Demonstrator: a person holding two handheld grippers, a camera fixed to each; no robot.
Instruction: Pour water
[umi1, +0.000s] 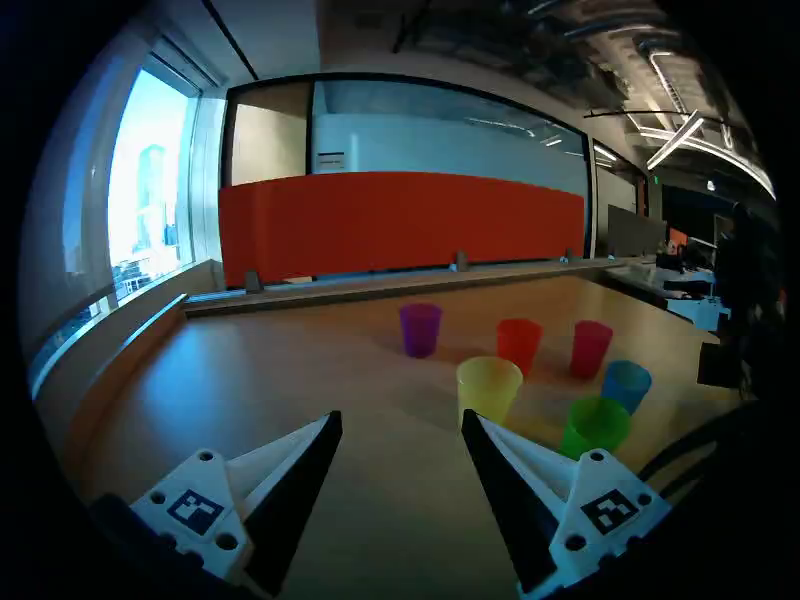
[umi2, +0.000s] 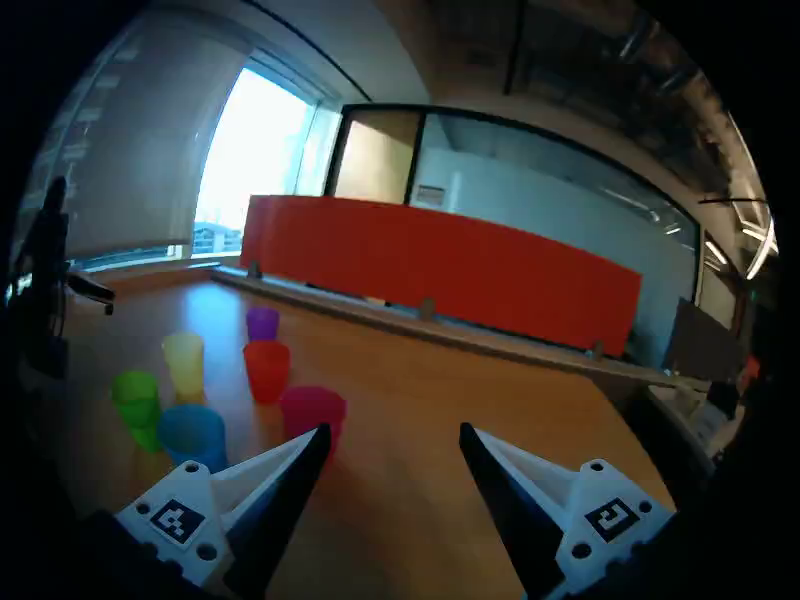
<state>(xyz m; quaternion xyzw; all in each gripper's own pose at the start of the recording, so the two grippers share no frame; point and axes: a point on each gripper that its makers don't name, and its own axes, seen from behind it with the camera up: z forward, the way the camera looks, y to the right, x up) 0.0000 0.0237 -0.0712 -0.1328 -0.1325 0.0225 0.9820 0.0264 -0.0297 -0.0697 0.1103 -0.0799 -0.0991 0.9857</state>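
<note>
The left gripper hung over the wooden table, fingers apart and empty. The yellow cup stood just ahead of its right finger, with the green cup beside that finger. The purple cup, red cup, pink cup and blue cup stood farther ahead. The right gripper was likewise spread and empty, the same cups ahead to its left. Whether any cup held water could not be told.

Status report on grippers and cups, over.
Left hand-held gripper open, empty. Right hand-held gripper open, empty. Six coloured cups upright on table, untouched. Nothing blocks them.
</note>
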